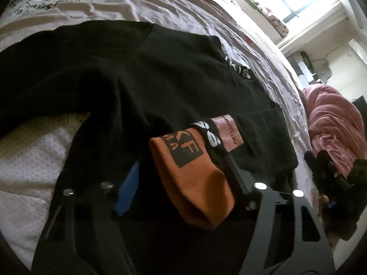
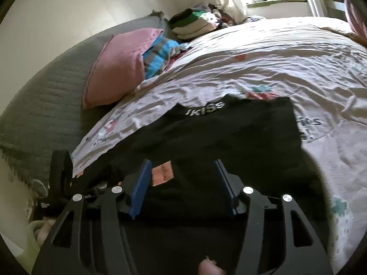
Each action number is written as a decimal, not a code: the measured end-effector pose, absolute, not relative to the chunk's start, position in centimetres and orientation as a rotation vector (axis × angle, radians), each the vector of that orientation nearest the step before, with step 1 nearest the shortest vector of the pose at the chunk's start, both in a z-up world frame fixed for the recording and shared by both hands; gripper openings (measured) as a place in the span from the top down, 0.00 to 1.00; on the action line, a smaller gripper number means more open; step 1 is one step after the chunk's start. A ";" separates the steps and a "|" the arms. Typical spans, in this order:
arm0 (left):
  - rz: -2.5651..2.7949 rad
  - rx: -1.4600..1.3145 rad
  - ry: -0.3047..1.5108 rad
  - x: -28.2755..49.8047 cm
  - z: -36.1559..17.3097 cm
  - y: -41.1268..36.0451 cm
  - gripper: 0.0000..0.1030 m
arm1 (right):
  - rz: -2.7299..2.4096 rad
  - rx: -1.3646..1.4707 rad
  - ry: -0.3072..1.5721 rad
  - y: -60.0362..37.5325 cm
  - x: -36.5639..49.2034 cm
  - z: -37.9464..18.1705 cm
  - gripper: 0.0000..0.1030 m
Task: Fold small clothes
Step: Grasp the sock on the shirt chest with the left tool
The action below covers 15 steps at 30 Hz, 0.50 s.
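Observation:
A black garment (image 1: 137, 80) lies spread on the pale printed bedsheet (image 1: 160, 6). White letters run along its band (image 1: 240, 68), and a pink label (image 1: 227, 135) sits near its hem. In the left wrist view an orange cuff (image 1: 190, 167) with a black square logo lies between the fingers of my left gripper (image 1: 181, 162), which is shut on it, the blue pad (image 1: 129, 188) to its left. In the right wrist view my right gripper (image 2: 182, 163) stands open low over the black garment (image 2: 229, 133), with the pink label (image 2: 161, 174) beside its left blue pad (image 2: 140, 183).
A pink pillow (image 2: 117, 68), a blue striped cloth (image 2: 158, 52) and a stack of folded clothes (image 2: 195, 23) lie at the head of the bed on a grey blanket (image 2: 45, 105). A pink blanket (image 1: 332, 126) is heaped past the bed's edge.

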<state>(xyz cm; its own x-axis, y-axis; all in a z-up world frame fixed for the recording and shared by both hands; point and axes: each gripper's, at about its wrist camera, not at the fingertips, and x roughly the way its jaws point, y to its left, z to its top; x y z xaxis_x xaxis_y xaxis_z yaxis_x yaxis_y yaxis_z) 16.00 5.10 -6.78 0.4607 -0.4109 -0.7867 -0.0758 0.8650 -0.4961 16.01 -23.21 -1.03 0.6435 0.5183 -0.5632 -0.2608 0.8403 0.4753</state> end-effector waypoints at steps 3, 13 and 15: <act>-0.229 -0.484 1.062 16.3 -6.3 4.5 0.88 | 0.430 0.387 0.739 -24.4 16.0 -1.0 0.47; -0.338 -0.352 0.841 18.6 2.5 2.1 0.94 | 0.293 0.357 0.711 -27.9 16.1 -0.5 0.47; -0.337 -0.312 0.795 19.0 4.3 1.7 0.94 | 0.249 0.335 0.713 -28.4 16.3 -0.6 0.47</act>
